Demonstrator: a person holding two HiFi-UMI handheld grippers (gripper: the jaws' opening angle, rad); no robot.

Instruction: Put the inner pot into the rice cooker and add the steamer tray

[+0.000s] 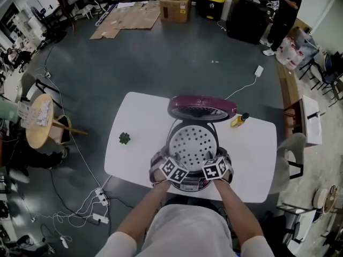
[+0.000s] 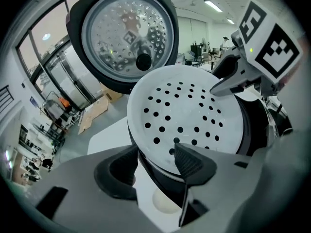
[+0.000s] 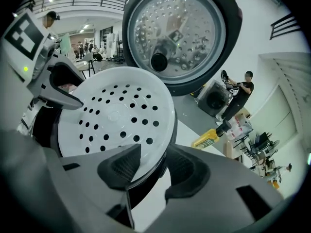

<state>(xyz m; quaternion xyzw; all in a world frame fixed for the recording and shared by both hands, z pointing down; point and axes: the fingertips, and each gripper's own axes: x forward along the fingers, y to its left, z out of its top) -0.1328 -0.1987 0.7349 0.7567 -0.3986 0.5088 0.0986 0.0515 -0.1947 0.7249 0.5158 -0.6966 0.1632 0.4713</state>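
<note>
The rice cooker (image 1: 188,185) stands at the near edge of the white table (image 1: 134,116) with its maroon lid (image 1: 202,107) swung up. The white perforated steamer tray (image 1: 193,143) lies in its mouth and hides whatever is below. My left gripper (image 1: 170,164) straddles the tray's near-left rim. In the left gripper view the left gripper (image 2: 154,152) is open, the rim (image 2: 146,154) passing between its pads. My right gripper (image 1: 217,162) straddles the near-right rim. In the right gripper view the right gripper (image 3: 154,154) is open too, the tray (image 3: 114,115) edge in its gap.
A yellow bottle (image 1: 239,120) lies on the table right of the lid. A small green thing (image 1: 124,138) sits at the table's left. A round wooden stool (image 1: 40,119) and cables are on the floor to the left, a chair (image 1: 292,149) to the right. A person (image 1: 281,15) stands far back.
</note>
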